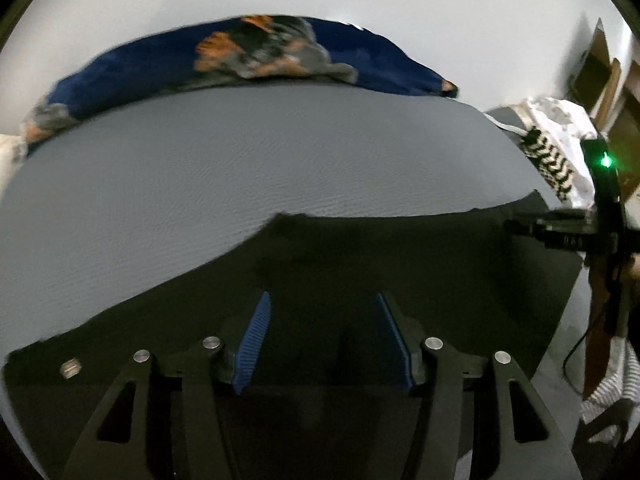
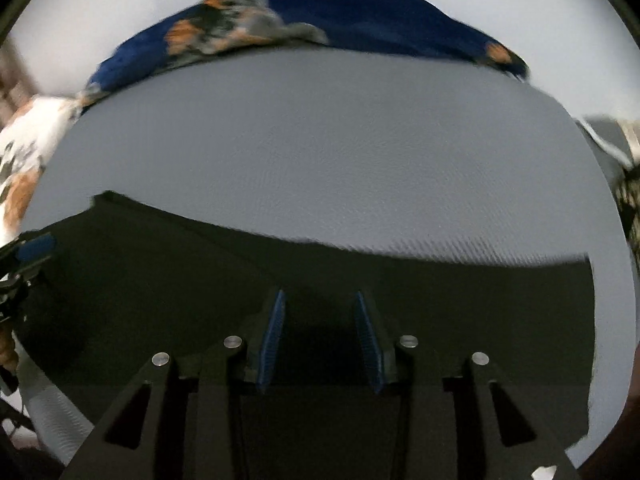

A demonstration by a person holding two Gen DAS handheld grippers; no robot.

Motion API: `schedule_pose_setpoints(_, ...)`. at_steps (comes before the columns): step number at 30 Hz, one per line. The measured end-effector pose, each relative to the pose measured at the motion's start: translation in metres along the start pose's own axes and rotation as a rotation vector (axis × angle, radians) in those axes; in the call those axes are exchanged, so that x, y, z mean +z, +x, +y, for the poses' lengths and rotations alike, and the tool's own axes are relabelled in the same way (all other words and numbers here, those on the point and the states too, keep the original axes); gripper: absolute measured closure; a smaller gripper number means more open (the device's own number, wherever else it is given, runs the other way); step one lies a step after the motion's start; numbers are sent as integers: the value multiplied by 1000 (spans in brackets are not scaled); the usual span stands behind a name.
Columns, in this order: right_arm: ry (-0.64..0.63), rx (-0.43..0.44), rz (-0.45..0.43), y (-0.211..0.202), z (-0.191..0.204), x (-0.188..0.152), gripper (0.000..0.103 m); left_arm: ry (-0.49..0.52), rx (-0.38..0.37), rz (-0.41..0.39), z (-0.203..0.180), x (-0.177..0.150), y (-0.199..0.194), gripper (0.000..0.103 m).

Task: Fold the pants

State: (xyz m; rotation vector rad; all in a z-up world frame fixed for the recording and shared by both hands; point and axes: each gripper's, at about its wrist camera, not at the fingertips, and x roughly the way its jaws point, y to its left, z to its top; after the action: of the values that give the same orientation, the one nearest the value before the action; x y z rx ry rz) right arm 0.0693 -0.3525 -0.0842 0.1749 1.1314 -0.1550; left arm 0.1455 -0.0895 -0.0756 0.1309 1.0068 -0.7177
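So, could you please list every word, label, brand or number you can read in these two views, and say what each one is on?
None can be read.
Pants: dark fabric, no label or print visible.
Grey sheet: plain.
Blue blanket: orange and grey pattern, no lettering.
Right gripper: white marks on its body, too small and blurred to read.

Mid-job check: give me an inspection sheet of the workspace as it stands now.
Surface: grey bed sheet, bare beyond the garment.
Job's things: black pants spread flat along the near edge.
Clutter: blue patterned blanket at far side; white patterned cloth at right.
Grippers: left hand-held gripper open over pants; right hand-held gripper open over pants.
Cables: black cable hanging at right.
Surroundings: white wall.
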Motion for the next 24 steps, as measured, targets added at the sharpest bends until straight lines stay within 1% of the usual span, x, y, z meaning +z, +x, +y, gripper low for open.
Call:
schedule_pose_setpoints(3, 30, -17, 2, 8, -9, -6, 67, 7, -9, 14, -8, 7, 16, 47)
schedule_pose_setpoints(7, 51, -40, -7, 22, -9, -1, 68, -4, 26, 33, -8, 20, 40, 48)
schedule_pose_setpoints(9, 49, -55, -39, 25, -10, 0, 69, -27, 26, 42, -6, 22, 47, 48)
schedule_pose_setpoints(11, 33, -73, -47, 27, -8, 3, 68, -26, 47, 43, -10, 21, 47, 48)
schedule_pose_setpoints(18, 37, -64, -58, 30, -12, 7, 67, 33, 125, 50, -26, 14, 54, 48)
schedule_pose_setpoints(19, 34, -63, -58, 30, -11, 8, 67, 37, 130, 55, -27, 14, 54, 47)
schedule_pose_setpoints(22, 32, -59, -60, 29, -11, 8, 67, 12, 114, 65, -30, 5, 45, 47)
schedule_pose_setpoints(24, 30, -57, -62, 28, -12, 7, 67, 5, 135, 53, -31, -2, 37, 47)
